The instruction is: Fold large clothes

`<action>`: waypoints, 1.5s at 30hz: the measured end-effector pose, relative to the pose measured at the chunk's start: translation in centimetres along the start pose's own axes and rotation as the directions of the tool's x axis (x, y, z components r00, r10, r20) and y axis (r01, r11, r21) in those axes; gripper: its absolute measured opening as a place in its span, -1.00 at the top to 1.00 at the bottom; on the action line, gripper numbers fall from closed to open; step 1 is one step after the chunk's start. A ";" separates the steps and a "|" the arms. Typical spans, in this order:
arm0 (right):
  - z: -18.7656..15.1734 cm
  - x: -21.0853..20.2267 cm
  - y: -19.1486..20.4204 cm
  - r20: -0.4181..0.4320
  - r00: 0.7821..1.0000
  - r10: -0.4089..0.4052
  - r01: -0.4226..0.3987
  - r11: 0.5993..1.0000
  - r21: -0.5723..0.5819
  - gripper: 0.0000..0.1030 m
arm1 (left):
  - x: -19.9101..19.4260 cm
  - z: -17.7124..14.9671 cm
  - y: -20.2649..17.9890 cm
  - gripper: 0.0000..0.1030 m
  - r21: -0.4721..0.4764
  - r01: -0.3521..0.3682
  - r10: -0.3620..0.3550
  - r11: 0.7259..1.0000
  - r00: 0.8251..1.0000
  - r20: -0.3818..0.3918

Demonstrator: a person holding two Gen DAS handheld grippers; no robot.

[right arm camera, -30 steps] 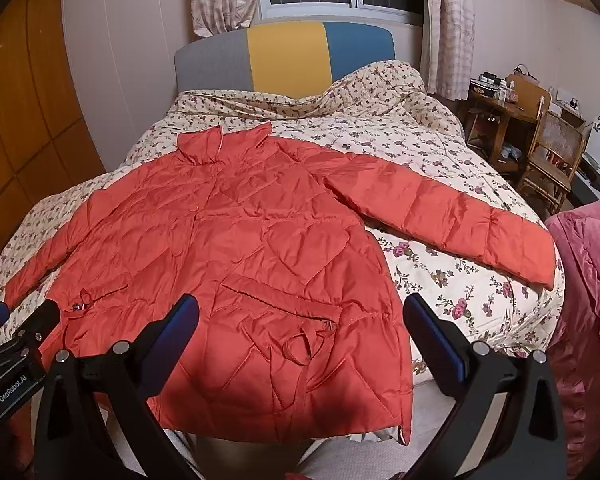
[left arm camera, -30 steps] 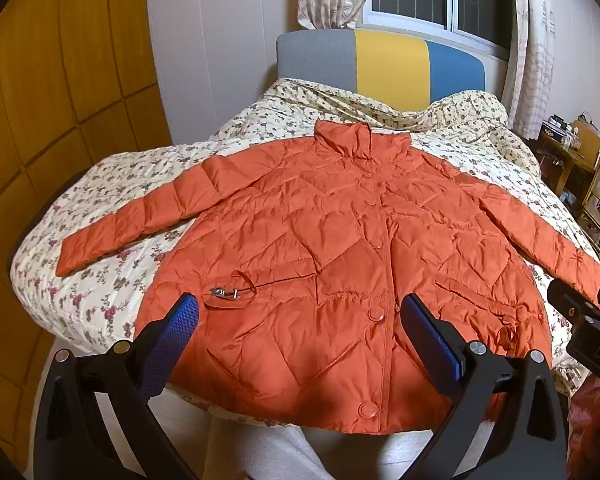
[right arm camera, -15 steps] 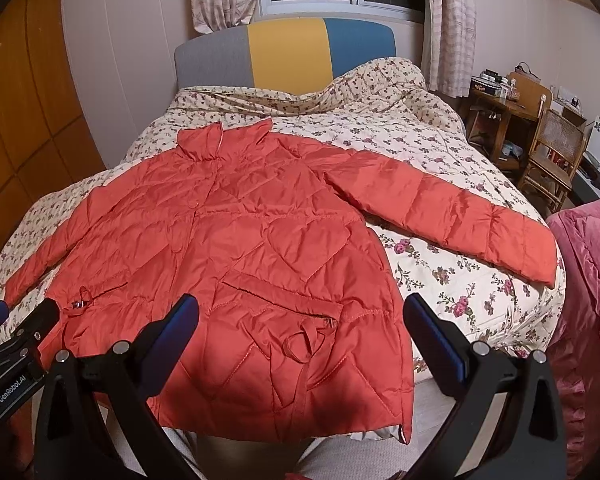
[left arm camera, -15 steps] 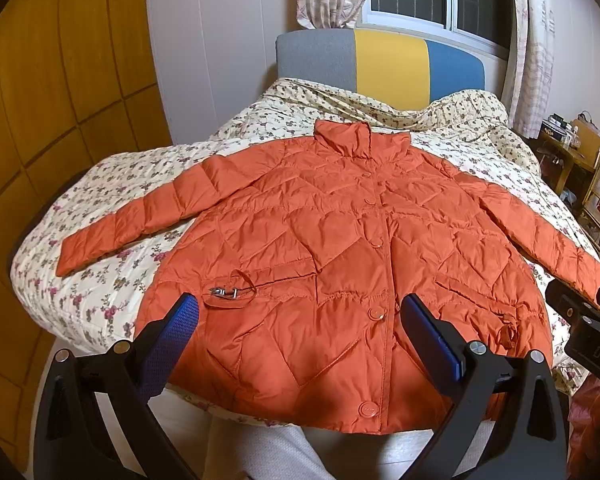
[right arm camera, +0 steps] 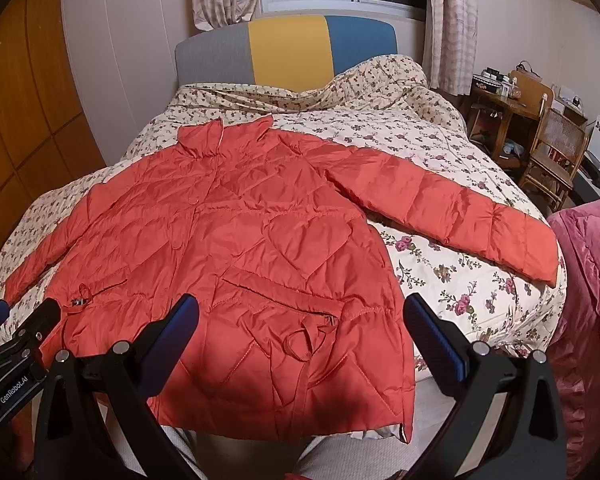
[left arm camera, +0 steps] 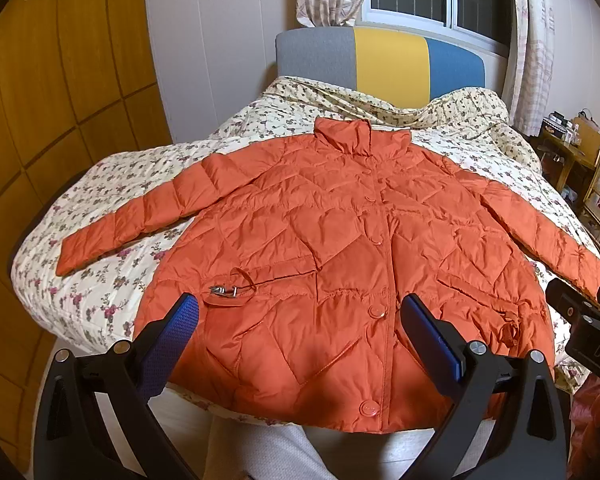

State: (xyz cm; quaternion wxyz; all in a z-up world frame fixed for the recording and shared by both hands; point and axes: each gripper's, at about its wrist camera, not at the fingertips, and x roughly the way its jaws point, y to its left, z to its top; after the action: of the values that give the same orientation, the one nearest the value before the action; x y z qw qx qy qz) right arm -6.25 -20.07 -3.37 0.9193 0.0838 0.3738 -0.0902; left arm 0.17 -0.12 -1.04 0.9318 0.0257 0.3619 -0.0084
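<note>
Garment: an orange quilted jacket (left arm camera: pixel 340 264) is lying front-up and buttoned across the floral quilt (left arm camera: pixel 100 288) of the bed, filling the middle of both frames, collar toward the headboard at top centre.
Sleeves: both are spreading outward; one sleeve (left arm camera: pixel 140 216) is reaching toward the left edge of the left wrist view, the other sleeve (right arm camera: pixel 460 216) toward the right edge of the right wrist view.
Hem: it is hanging slightly over the near bed edge at the bottom of each frame.
Left gripper (left arm camera: pixel 300 332): jaws are standing wide apart, holding nothing, hovering above the hem at lower centre.
Right gripper (right arm camera: pixel 300 332): likewise gaping fully and empty, hovering over the pocket area at lower centre.
Step in hand: probably choosing the first grasp; no fold is showing yet.
Doing it well: each gripper is likely best taking a sleeve near the cuff, pinching both fabric layers, then carrying it flat across the chest.
Watch for: the slippery puffy shell sliding out of a shallow pinch, and the hem dragging off the bed.
</note>
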 end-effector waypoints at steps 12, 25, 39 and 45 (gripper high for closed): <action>0.0 0.4 0.2 -0.012 1.000 0.003 -0.003 1.000 -0.004 -0.96 | 0.4 -0.5 0.1 -0.94 0.003 0.000 0.000 1.000 1.000 -0.009; 0.0 0.5 -0.4 -0.019 1.000 -0.011 0.011 1.000 0.017 -0.96 | 0.5 -0.6 -0.3 -0.94 0.013 -0.009 0.009 1.000 1.000 -0.014; 0.0 1.8 -1.0 -0.030 0.999 -0.023 0.023 0.999 0.025 -0.96 | 2.0 -0.6 -0.4 -0.94 0.015 -0.011 0.012 1.000 0.998 -0.061; 0.6 4.9 -3.6 -0.042 0.991 0.123 -0.120 0.990 0.077 -0.97 | 5.2 -0.9 0.7 -0.94 -0.032 0.064 -0.069 0.997 0.983 -0.171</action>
State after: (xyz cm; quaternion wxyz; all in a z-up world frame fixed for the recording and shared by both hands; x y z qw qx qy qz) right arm -3.28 -24.23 -6.71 0.9104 0.1424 0.3858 -0.0458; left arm 3.41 0.69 -5.22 0.8966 0.0021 0.4416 -0.0326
